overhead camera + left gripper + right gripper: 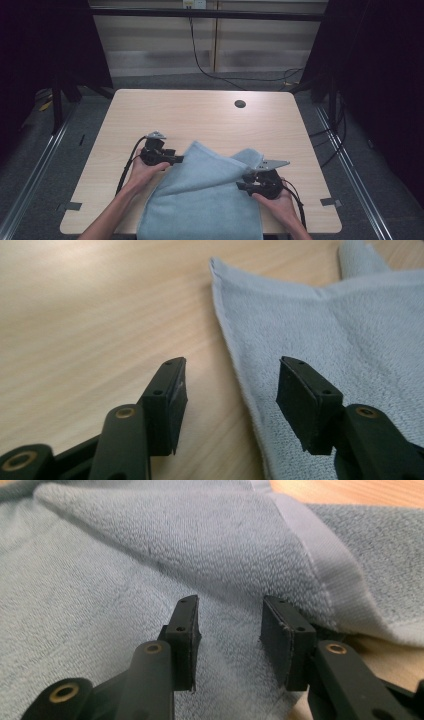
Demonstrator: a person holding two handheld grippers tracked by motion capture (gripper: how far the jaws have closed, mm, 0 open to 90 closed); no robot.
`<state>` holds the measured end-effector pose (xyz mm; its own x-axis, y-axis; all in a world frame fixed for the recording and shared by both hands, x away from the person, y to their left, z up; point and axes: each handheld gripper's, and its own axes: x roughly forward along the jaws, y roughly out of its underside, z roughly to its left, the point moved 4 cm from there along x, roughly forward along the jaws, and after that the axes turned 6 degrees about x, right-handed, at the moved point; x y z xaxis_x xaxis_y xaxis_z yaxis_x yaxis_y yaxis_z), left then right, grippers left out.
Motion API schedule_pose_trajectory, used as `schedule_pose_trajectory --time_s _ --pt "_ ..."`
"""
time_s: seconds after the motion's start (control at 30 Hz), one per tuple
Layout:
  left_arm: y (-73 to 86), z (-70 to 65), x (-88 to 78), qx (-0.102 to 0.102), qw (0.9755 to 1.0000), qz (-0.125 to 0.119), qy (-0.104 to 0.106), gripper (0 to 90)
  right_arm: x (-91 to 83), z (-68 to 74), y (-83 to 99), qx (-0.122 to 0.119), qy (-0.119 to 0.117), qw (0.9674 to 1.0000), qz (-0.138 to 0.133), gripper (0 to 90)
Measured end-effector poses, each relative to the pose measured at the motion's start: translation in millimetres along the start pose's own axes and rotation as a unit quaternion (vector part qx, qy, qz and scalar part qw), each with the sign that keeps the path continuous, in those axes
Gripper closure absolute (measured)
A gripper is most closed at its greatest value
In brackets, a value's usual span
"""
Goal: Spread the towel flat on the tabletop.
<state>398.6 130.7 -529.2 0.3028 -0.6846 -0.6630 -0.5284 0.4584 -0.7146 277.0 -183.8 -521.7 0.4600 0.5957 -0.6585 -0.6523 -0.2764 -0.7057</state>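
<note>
A light blue towel (200, 195) lies on the near half of the wooden table (200, 115), partly folded, with one corner pointing away and its near end hanging over the front edge. My left gripper (179, 160) is at the towel's left edge. In the left gripper view its jaws (230, 390) stand open, one over bare wood and one over the towel (340, 325), with nothing pressed between them. My right gripper (241, 186) is at the towel's right side, under a folded flap. Its jaws (229, 630) are apart above the towel (90, 610), gripping nothing.
A dark round cable hole (240, 104) sits near the table's far edge. Grey tape marks (73, 205) lie at the near corners. Dark curtains flank the table, and a black cable (200, 65) runs along the floor behind it.
</note>
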Motion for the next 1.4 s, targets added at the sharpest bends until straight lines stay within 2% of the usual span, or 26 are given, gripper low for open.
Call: schedule_pose_trajectory --time_s 0.07,0.1,0.13,0.17,0.2,0.23,0.3,0.33,0.43,0.47,0.57,0.6,0.67,0.73,0.8,0.9,1.0,1.13,1.23,1.3,1.33,1.4 --pt "-0.6 -8.3 1.1 0.037 0.9988 0.021 -0.025 55.8 0.5 1.2 1.9 -0.004 0.002 1.0 0.002 58.2" --pt "-0.1 -11.2 1.1 0.046 0.9982 0.027 -0.026 63.6 0.4 1.8 2.7 -0.005 0.004 1.0 0.004 57.4" --pt "1.3 -13.3 1.4 0.05 0.9982 0.028 -0.017 75.4 0.4 2.3 3.2 -0.006 0.005 1.0 0.002 57.0" --pt "2.7 -14.4 1.3 0.062 0.9977 0.023 -0.015 84.4 0.4 2.9 3.6 -0.006 0.004 1.0 0.002 56.7" --pt "3.5 -15.2 1.2 0.071 0.9973 0.017 -0.011 87.9 0.5 3.3 4.0 -0.008 0.006 0.9999 0.004 56.4" --pt "2.9 -14.9 -1.0 0.074 0.997 0.013 -0.016 88.6 0.6 3.4 4.5 -0.011 0.008 0.9999 0.004 56.2" --pt "-1.9 -10.0 -10.9 0.063 0.9976 -0.016 -0.023 88.9 1.0 2.5 5.1 -0.009 0.009 0.9999 0.006 56.1" --pt "-4.9 -6.4 -18.2 0.049 0.9978 -0.037 -0.024 88.9 1.2 1.2 5.0 -0.01 0.01 0.9999 0.005 56.0" --pt "-8.8 9.8 -41.7 0.028 0.9951 -0.086 -0.041 88.9 0.1 -1.8 5.1 -0.008 0.017 0.9998 0.007 54.8" --pt "-7.2 16.9 -48.3 0.014 0.9942 -0.096 -0.046 88.9 -0.7 -2.9 5.8 -0.011 0.021 0.9997 0.009 54.5" --pt "4.8 37.4 -60.1 -0.028 0.9916 -0.104 -0.072 88.5 -4.1 -6.1 9.5 -0.008 0.026 0.9996 0.013 55.2" --pt "10.2 42.0 -61.5 -0.037 0.9918 -0.099 -0.072 87.9 -5.5 -6.4 10.7 -0.009 0.029 0.9994 0.014 55.2" --pt "18.2 47.2 -64.2 -0.041 0.9921 -0.086 -0.081 81.5 -7.3 -5.6 12.1 -0.009 0.029 0.9994 0.017 55.2" --pt "20.4 49.0 -71.2 -0.053 0.9905 -0.093 -0.086 72.7 -8.3 -5.0 11.9 -0.01 0.03 0.9993 0.021 55.2" --pt "19.1 46.9 -81.0 -0.049 0.9889 -0.104 -0.094 64.7 -8.3 -5.1 9.8 -0.011 0.028 0.9994 0.017 55.2" --pt "19.7 36.8 -85.4 -0.022 0.9919 -0.099 -0.076 62.6 -8.5 -7.3 2.1 -0.009 0.03 0.9995 0.005 55.1" --pt "23.4 29.2 -72.7 -0.003 0.9949 -0.078 -0.063 62.4 -5.7 -10.5 -7.6 -0.012 0.03 0.9995 -0.005 55.1" --pt "23.9 30.5 -55.3 -0.004 0.9961 -0.072 -0.051 61.8 4.9 -18.8 -27.1 -0.006 0.031 0.9993 -0.019 54.0" --pt "26.0 38.0 -47.7 -0.003 0.9961 -0.056 -0.068 61.2 17.0 -30.4 -43.1 0.005 0.031 0.9991 -0.03 53.3" --pt "27.3 41.3 -43.1 -0.008 0.9968 -0.05 -0.062 60.6 27.3 -39.6 -49.6 0.011 0.039 0.9989 -0.026 53.3" --pt "28.8 41.2 -41.4 -0.005 0.9971 -0.044 -0.062 59.6 32.2 -43.5 -51.3 0.016 0.039 0.9988 -0.025 53.3" --pt "31.3 37.9 -40.2 0.015 0.9972 -0.037 -0.063 58.8 40.5 -49.3 -51.0 0.024 0.044 0.9984 -0.025 52.7"
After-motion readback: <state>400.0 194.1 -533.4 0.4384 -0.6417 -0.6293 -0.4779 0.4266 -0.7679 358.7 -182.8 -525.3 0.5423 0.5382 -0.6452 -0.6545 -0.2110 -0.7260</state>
